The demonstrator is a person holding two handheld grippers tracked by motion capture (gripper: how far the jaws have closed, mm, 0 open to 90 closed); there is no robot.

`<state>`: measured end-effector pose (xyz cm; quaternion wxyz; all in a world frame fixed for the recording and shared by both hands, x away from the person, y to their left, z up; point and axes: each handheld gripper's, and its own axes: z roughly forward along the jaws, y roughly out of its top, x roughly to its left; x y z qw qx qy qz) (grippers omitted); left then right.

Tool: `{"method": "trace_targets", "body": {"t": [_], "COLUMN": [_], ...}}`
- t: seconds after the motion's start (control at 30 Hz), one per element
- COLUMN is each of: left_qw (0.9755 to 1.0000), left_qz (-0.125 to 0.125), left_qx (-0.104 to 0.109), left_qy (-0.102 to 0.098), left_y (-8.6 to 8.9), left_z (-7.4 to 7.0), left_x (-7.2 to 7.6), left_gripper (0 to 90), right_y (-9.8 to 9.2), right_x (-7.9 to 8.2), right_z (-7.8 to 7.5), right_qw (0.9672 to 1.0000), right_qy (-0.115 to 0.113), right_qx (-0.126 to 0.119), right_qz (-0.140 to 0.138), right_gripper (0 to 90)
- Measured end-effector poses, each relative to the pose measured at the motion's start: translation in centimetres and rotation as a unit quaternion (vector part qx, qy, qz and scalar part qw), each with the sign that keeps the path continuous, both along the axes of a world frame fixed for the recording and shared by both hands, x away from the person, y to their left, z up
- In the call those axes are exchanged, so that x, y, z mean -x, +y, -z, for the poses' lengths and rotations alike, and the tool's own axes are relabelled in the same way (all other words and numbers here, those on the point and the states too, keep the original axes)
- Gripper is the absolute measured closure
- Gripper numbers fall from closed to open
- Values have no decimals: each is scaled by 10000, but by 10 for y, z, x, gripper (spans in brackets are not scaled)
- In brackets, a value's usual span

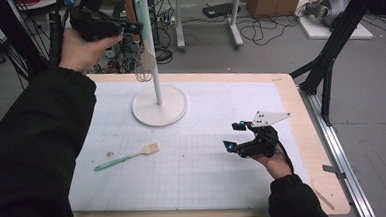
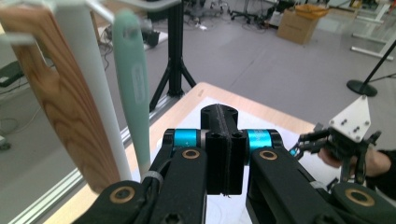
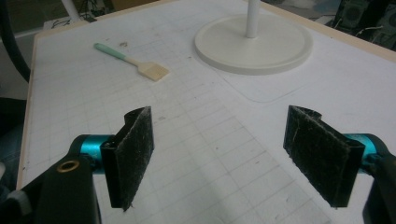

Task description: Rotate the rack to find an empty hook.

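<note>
The left gripper (image 2: 223, 154) was raised near the top of the rack (image 1: 159, 106) at the bench's far edge, its jaws pressed together on nothing, just beside a hanging mint utensil (image 2: 134, 88) and a wooden one (image 2: 60, 98). The right gripper (image 3: 229, 156) hovered near the right edge with jaws spread wide. A brush (image 1: 128, 157) lay toward the left edge.

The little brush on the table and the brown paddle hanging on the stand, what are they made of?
The brush looks like it has a smooth mint-green plastic or silicone handle and pale bristles. The paddle seems wooden: brown with wavy grain lines.
</note>
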<state>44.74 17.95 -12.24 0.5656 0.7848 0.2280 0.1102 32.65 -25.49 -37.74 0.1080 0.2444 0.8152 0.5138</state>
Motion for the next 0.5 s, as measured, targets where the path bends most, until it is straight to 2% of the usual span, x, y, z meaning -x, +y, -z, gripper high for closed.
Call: {"method": "trace_targets", "body": {"t": [0.37, 0.5], "left_qw": [9994, 9992], "left_qz": [-139, -232], "left_qx": [303, 274], "left_qy": [-133, -158], "left_y": [-10, -14], "left_z": [-25, -27], "left_x": [-7, -10], "left_gripper": [896, 896], "right_y": [1, 2], "right_x": [-1, -1], "right_z": [2, 2], "right_qw": [10000, 10000], "right_qy": [34, 52], "right_qx": [15, 24], "right_qz": [-1, -19], "right_gripper": [232, 232]}}
